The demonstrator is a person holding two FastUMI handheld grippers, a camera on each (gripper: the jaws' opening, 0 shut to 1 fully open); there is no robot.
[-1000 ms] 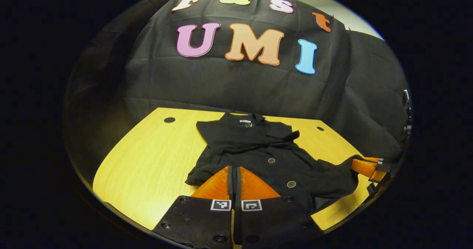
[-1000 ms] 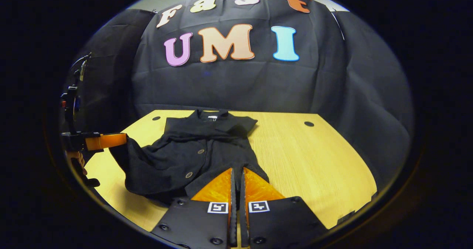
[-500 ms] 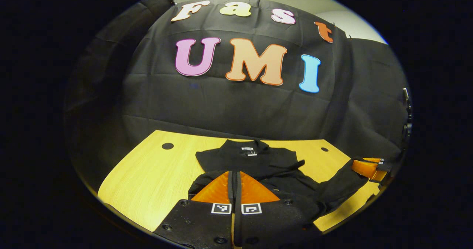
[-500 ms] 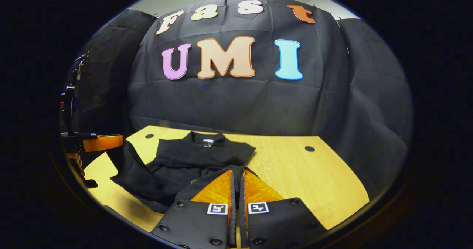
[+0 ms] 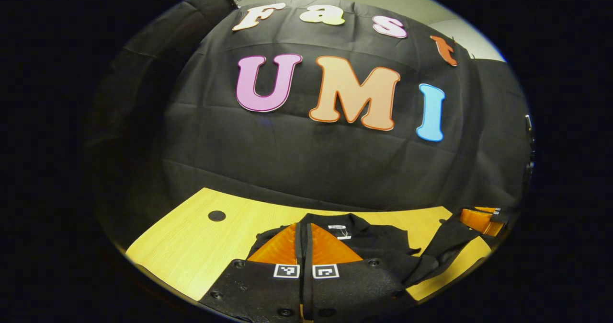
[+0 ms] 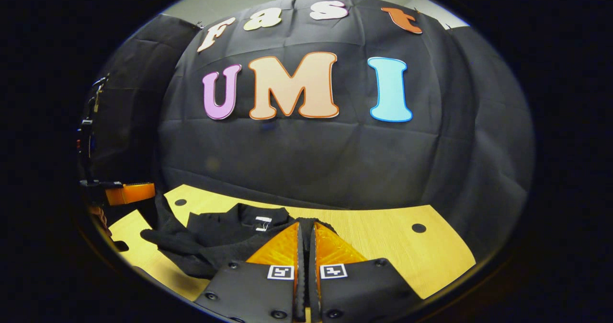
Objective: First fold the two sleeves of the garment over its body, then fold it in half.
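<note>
Both hand-held grippers pinched the black garment on the tabletop, apparently its hem: left hand-held gripper, right hand-held gripper. The right gripper view alone caught a hand.
</note>
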